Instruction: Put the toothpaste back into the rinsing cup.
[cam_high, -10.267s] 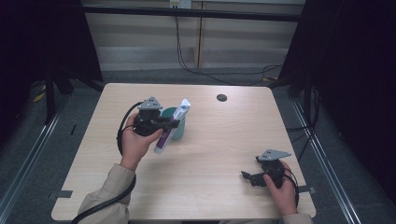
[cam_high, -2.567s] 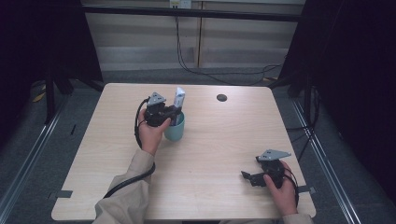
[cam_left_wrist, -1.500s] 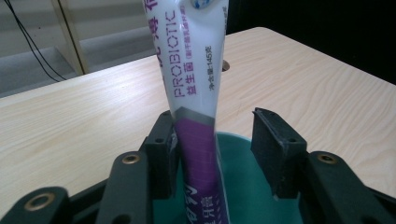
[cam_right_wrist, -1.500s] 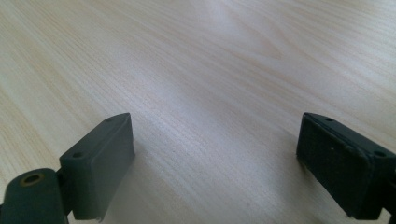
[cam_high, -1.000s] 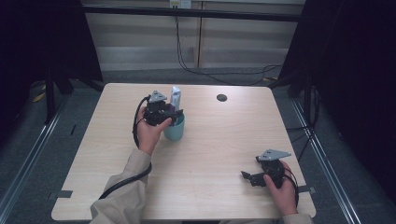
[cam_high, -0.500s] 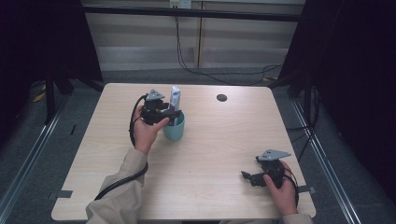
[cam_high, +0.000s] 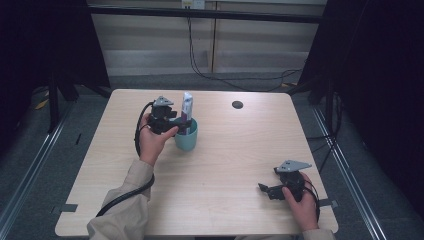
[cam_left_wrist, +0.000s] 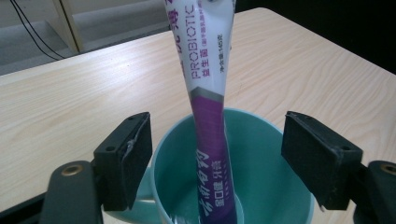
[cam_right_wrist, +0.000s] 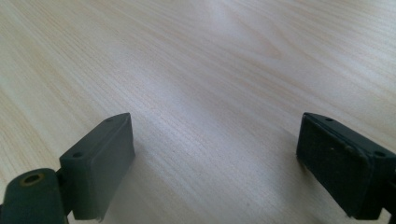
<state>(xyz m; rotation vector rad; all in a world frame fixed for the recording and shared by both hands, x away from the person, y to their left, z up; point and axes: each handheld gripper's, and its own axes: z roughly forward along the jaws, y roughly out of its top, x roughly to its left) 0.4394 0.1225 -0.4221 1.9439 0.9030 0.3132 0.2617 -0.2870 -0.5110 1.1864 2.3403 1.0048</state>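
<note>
High view first: we've got a light wooden table with a teal mug sitting left of centre, and a white-and-purple tube standing in it, leaning a bit and poking up well above the rim. The left gripper is right at the mug, held in the left hand, with its cable looping down toward the sleeve.

From the left gripper view we can see the jaws spread wide, one either side of the mug, neither one touching the tube. So it's got hold of nothing; the tube just rests inside the mug, bottom end down in the cup, "PROBIOTIC" printed on the white upper part.

The right gripper sits low near the front right corner of the table in the right hand, well apart from the mug. In the right gripper view its jaws are also wide apart with only bare wood grain between them.

There's a small dark round spot on the table near the far edge.
</note>
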